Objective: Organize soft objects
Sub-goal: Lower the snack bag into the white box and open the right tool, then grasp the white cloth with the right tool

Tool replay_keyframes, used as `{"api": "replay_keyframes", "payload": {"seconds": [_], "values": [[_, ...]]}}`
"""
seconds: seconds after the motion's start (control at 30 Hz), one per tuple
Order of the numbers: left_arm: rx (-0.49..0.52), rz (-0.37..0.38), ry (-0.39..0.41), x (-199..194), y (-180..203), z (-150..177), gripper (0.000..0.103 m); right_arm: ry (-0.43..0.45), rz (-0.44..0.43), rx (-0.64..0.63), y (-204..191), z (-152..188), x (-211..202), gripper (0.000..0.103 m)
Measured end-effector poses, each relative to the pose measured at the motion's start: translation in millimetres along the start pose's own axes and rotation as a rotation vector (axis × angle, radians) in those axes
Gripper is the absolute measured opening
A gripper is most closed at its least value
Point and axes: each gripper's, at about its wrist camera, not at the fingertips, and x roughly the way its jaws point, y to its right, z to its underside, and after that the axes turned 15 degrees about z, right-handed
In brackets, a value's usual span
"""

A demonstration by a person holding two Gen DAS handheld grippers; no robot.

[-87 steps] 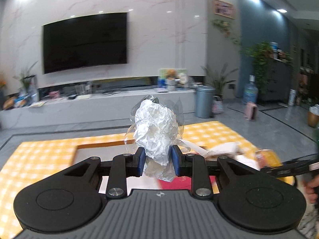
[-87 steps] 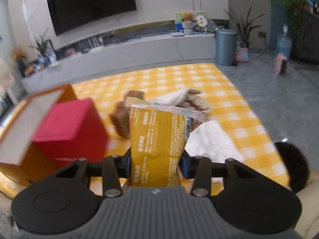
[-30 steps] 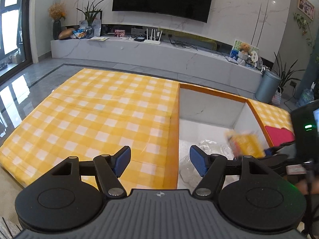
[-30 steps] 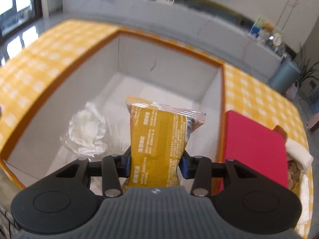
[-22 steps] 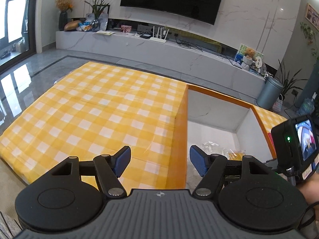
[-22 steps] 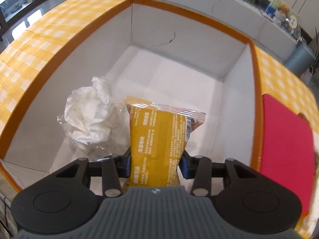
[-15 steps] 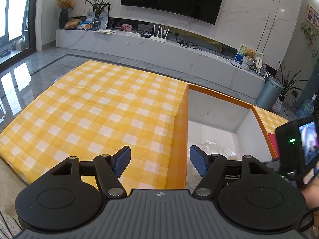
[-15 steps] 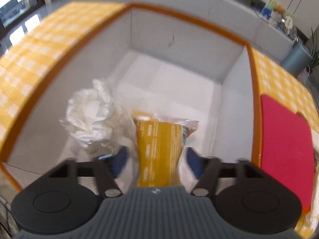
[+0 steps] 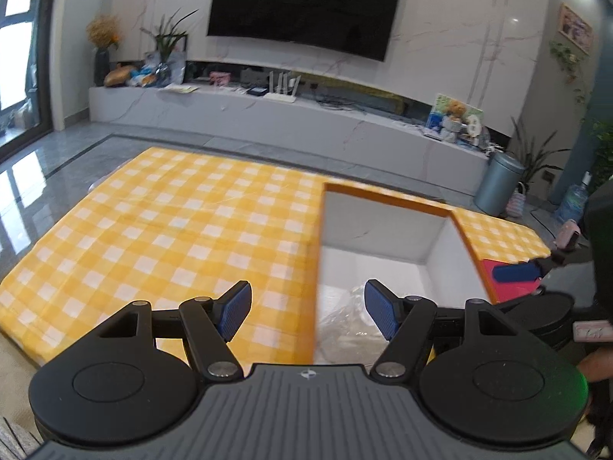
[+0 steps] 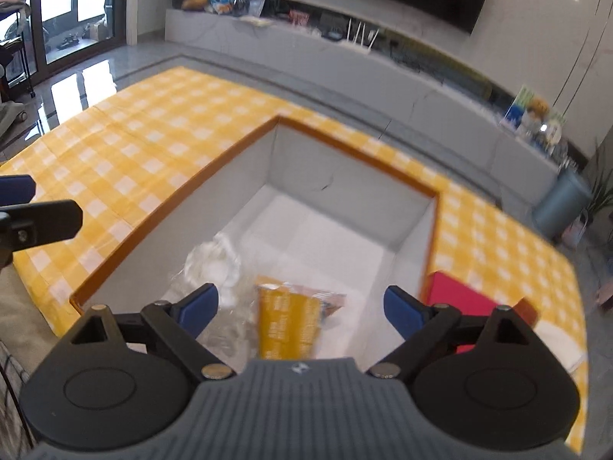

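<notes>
An orange-rimmed box [image 10: 356, 161] with white inner walls sits on the yellow checked cloth. Inside it lie a crumpled white wad in clear plastic [image 10: 214, 262] and a yellow snack packet [image 10: 285, 320]. My right gripper [image 10: 302, 301] hangs above the box with its jaws opening wide; the packet lies loose below them, touching neither pad. My left gripper [image 9: 306, 306] is open and empty over the box's left wall [image 9: 317, 253]. The plastic wad [image 9: 346, 322] shows between its fingers. The right gripper's blue pad [image 9: 515, 273] appears at the right in the left wrist view.
A red block [image 10: 456, 299] lies just right of the box, with a brown item and a white cloth [image 10: 555, 341] beside it. The checked cloth [image 9: 161, 226] spreads far to the left. A TV wall, low shelf and grey bin [image 9: 498, 182] stand behind.
My right gripper opened and let go of the yellow packet, which dropped into the box beside the plastic wad, and the gripper rose. The left gripper stayed open in nearly the same place.
</notes>
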Motion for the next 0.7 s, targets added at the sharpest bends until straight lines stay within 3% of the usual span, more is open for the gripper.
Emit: {"api": "replay_keyframes", "payload": {"seconds": [0.13, 0.37, 0.57, 0.7], "values": [[0.06, -0.005, 0.034, -6.8, 24.3, 0.6, 0.08, 0.05, 0.011, 0.022, 31.7, 11.5, -18.2, 0.096], [0.17, 0.101, 0.013, -0.5, 67.0, 7.0, 0.082, 0.122, 0.047, 0.089, 97.4, 46.6, -36.3, 0.096], [0.229, 0.141, -0.021, 17.6, 103.9, 13.6, 0.082, 0.111, 0.106, 0.228, 167.0, 89.1, -32.1, 0.096], [0.237, 0.175, -0.074, 32.0, 128.4, 14.2, 0.082, 0.083, 0.197, 0.29, 213.4, 125.1, -23.6, 0.096]]}}
